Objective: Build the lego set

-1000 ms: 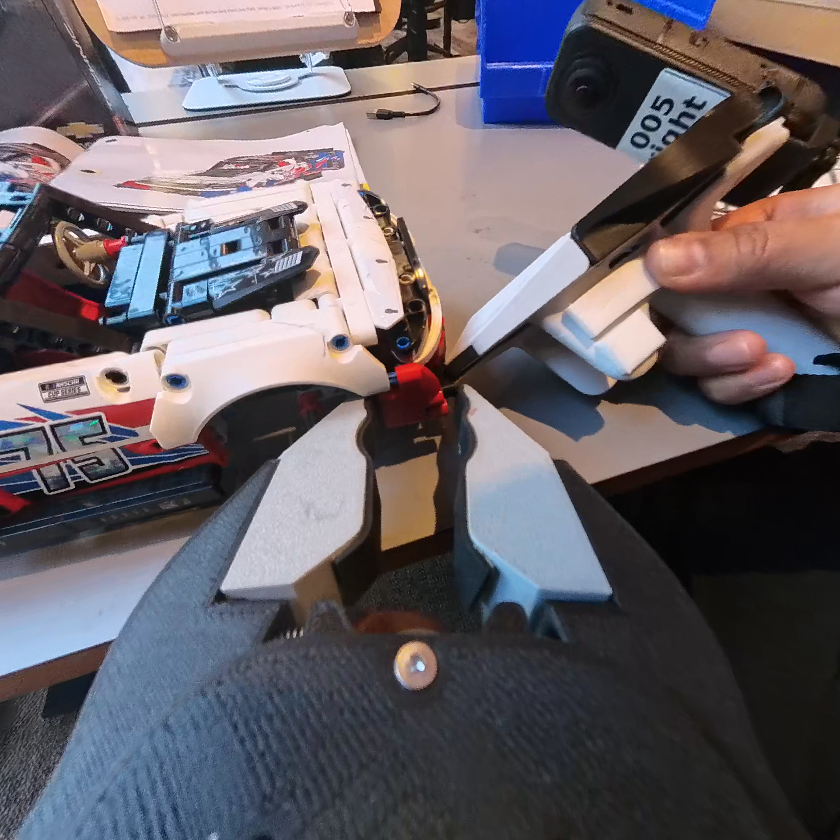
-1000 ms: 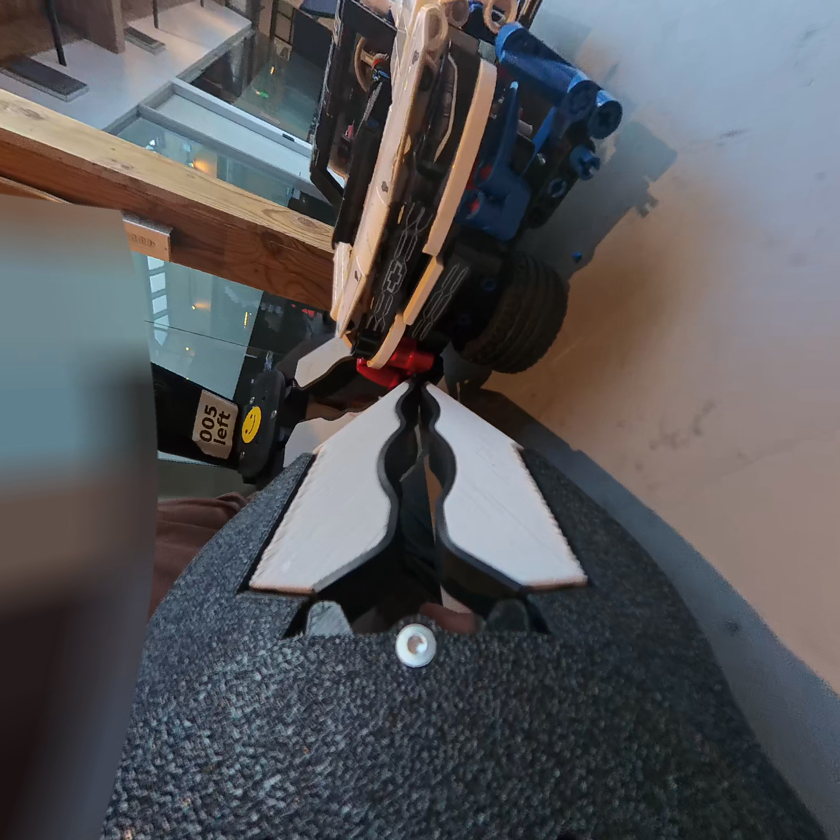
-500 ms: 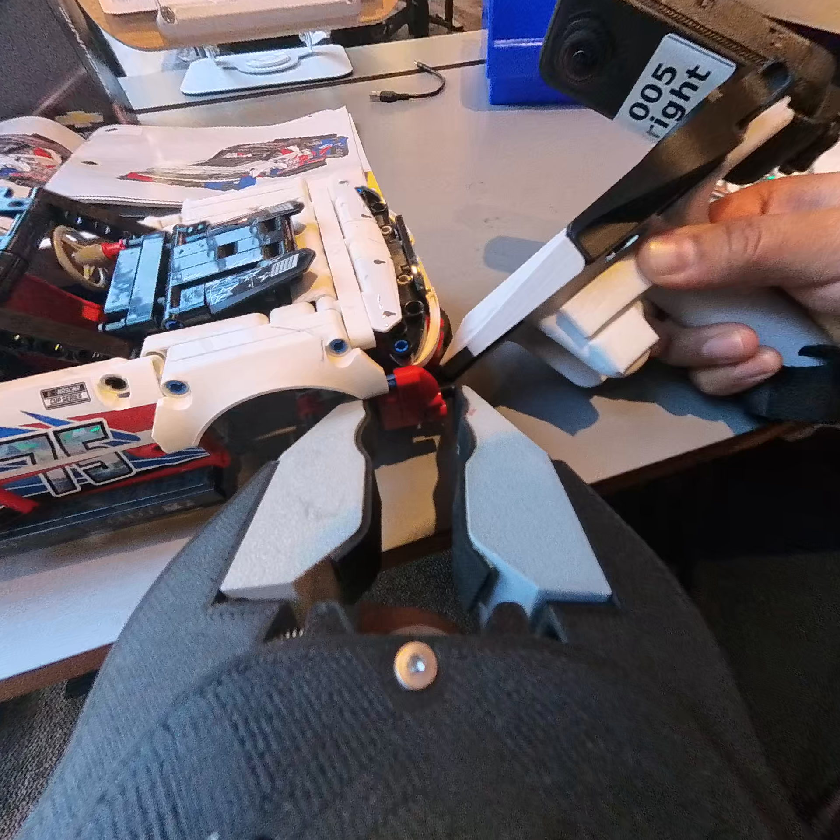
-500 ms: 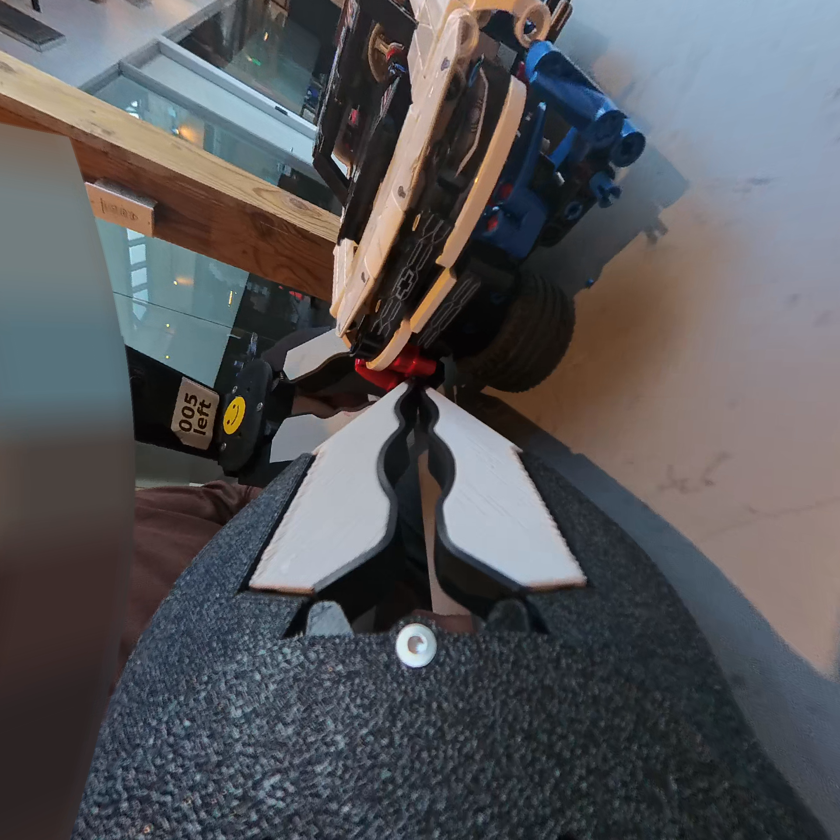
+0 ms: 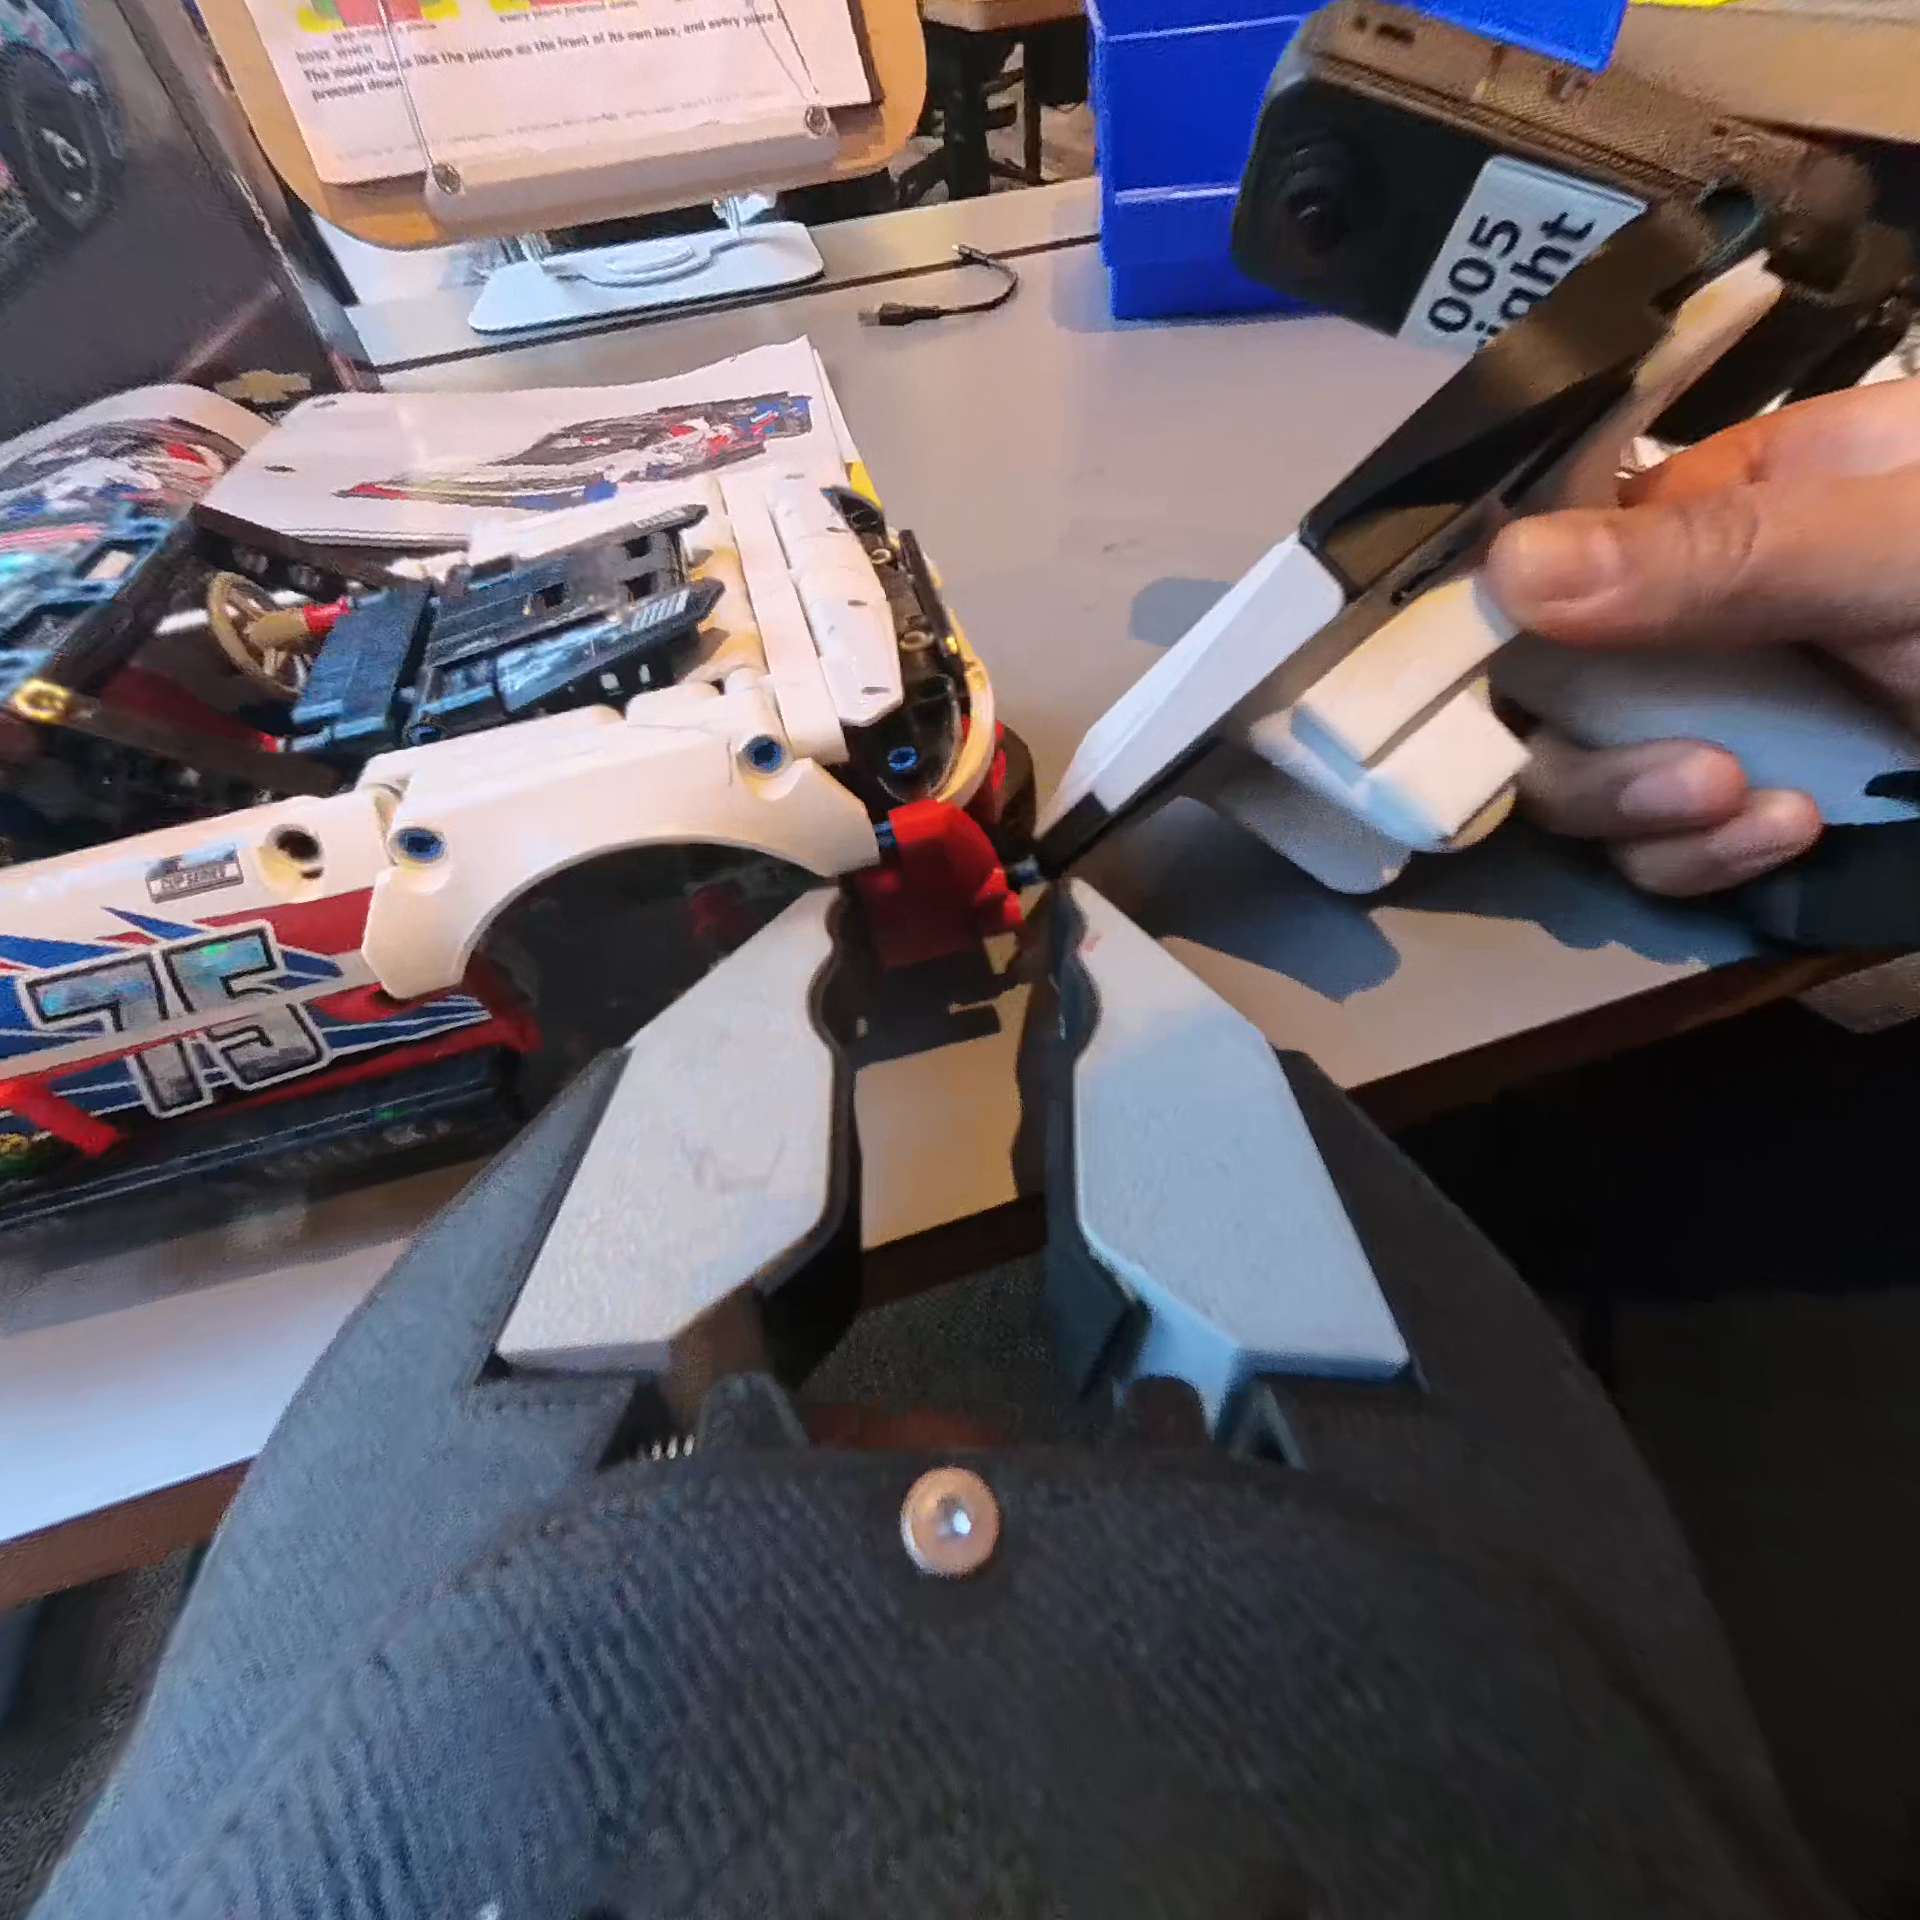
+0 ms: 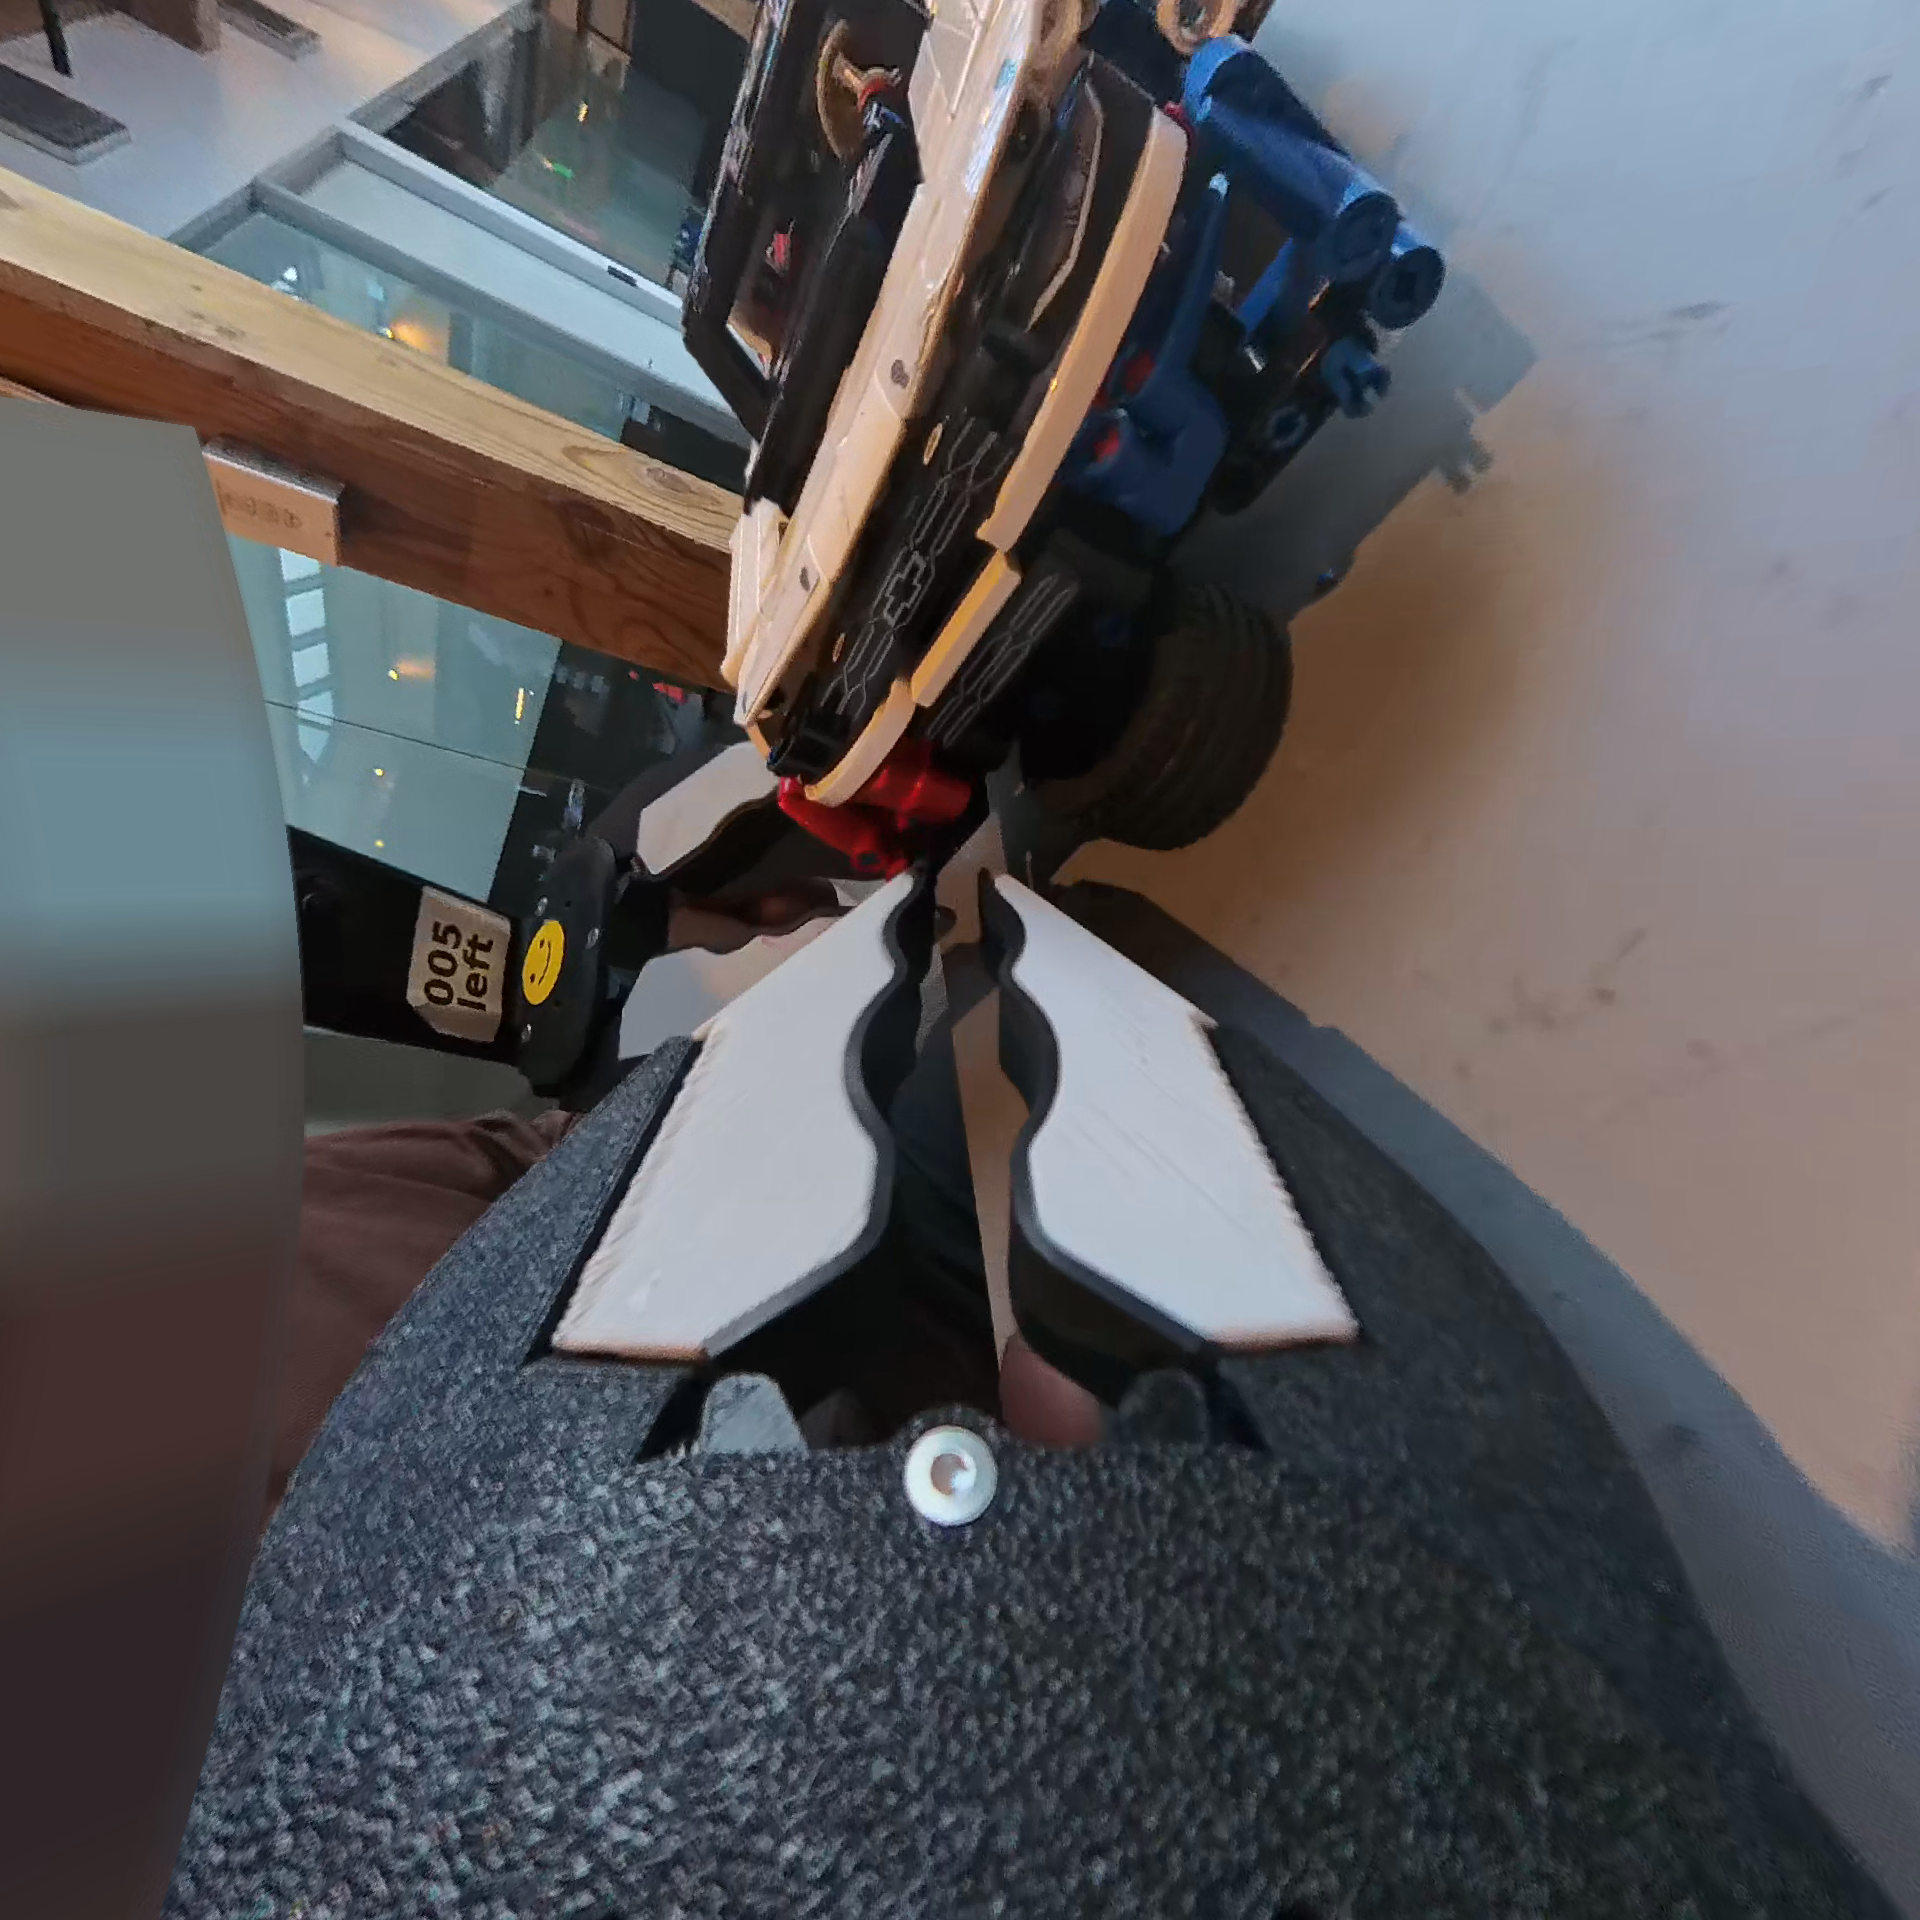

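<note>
Fingers of the left gripper [image 5: 940,935]: parted, straddling the red corner piece [image 5: 930,888] at the car's front without visibly clamping it; fingers of the right gripper [image 6: 951,894]: nearly together with a slim gap, tips at that same red piece, and whether they pinch a small pin there cannot be told. Lego car [image 5: 436,769]: on the bench [image 5: 1195,499] near its front edge, beside the open instruction booklet [image 5: 540,457], bodywork, stickers and a wheel fitted; judged far along, front corner detail unfinished.
</note>
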{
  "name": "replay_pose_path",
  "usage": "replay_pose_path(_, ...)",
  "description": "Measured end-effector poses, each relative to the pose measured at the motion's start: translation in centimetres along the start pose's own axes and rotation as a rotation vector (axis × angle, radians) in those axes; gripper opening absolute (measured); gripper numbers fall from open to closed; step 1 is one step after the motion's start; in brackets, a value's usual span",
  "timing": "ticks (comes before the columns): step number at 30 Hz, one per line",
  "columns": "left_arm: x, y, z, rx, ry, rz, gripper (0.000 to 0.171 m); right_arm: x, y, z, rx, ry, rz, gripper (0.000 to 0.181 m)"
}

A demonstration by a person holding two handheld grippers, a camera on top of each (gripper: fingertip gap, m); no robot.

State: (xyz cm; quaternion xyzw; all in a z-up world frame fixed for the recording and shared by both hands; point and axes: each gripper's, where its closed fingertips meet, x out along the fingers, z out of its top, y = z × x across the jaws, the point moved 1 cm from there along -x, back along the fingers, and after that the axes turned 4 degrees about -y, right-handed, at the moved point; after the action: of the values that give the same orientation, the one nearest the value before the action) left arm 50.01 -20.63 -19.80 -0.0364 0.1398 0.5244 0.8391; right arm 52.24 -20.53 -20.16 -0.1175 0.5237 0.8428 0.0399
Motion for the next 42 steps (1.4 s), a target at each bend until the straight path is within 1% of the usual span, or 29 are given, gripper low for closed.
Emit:
replay_pose_path(1,0.0,0.0,-0.2,-0.014,0.012,-0.006,0.033,0.1,0.0,-0.1,-0.01,0.005,-0.005,0.006)
replay_pose_path(3,0.1,0.1,-0.8,-0.042,0.042,-0.015,0.038,0.1,0.0,0.0,-0.01,0.005,-0.006,0.005)
replay_pose_path(5,0.0,0.2,-0.6,-0.034,0.036,-0.012,0.037,0.0,-0.1,0.4,0.029,-0.019,0.008,0.01)
replay_pose_path(7,0.1,0.2,-0.7,-0.027,0.043,-0.011,0.037,0.1,-0.2,0.6,0.073,-0.022,0.03,0.019)
replay_pose_path(10,0.4,0.0,-0.5,-0.014,0.038,-0.024,0.036,0.6,-0.1,0.3,0.068,0.011,0.025,0.016)
replay_pose_path(13,0.6,0.0,-0.3,-0.016,0.042,-0.038,0.036,0.7,0.2,0.3,0.075,0.005,0.047,0.007)
replay_pose_path(14,0.5,0.1,-0.3,-0.008,0.043,-0.037,0.032,0.7,0.2,0.3,0.081,0.006,0.052,0.006)
replay_pose_path(18,0.3,0.1,-0.5,0.056,0.048,-0.066,0.03,1.1,0.3,0.0,0.059,0.032,0.042,0.005)
replay_pose_path(20,0.1,0.0,-0.7,0.047,0.059,-0.08,0.031,1.5,0.4,0.2,0.063,0.034,0.049,0.004)
replay_pose_path(23,0.1,0.2,-0.5,0.018,0.045,-0.055,0.031,1.5,0.4,0.2,0.077,0.043,0.066,0.005)
replay_pose_path(25,0.2,0.2,-0.5,0.059,0.048,-0.059,0.031,1.4,0.4,0.2,0.099,0.054,0.075,0.006)
replay_pose_path(27,0.3,0.2,-0.5,0.067,0.036,-0.046,0.032,1.2,0.4,0.2,0.109,0.047,0.083,0.006)
replay_pose_path(29,0.3,0.2,-0.5,0.074,0.016,-0.04,0.032,1.0,0.4,-0.1,0.065,0.054,0.057,0.007)
replay_pose_path(32,0.1,0.4,-0.6,0.055,0.015,-0.028,0.03,-0.3,0.1,-0.8,0.045,0.059,0.026,0.019)
replay_pose_path(34,-0.3,0.5,-0.2,0.068,-0.008,-0.008,0.035,-1.6,-0.1,-1.0,0.01,0.051,0.009,0.02)
replay_pose_path(36,-0.9,0.4,0.0,0.076,-0.004,0.007,0.046,-3.0,-0.7,-0.5,-0.076,0.02,-0.048,0.022)
replay_pose_path(39,-1.9,0.5,-0.5,0.086,0.036,0.022,0.051,-4.6,-1.3,0.6,-0.197,-0.024,-0.121,0.022)
replay_pose_path(40,-2.4,0.4,-0.6,0.074,0.048,0.017,0.055,-5.1,-1.4,1.2,-0.239,-0.044,-0.144,0.025)
replay_pose_path(42,-3.6,0.1,-0.7,0.053,0.055,0.0,0.057,-6.2,-1.4,2.5,-0.318,-0.094,-0.162,0.031)
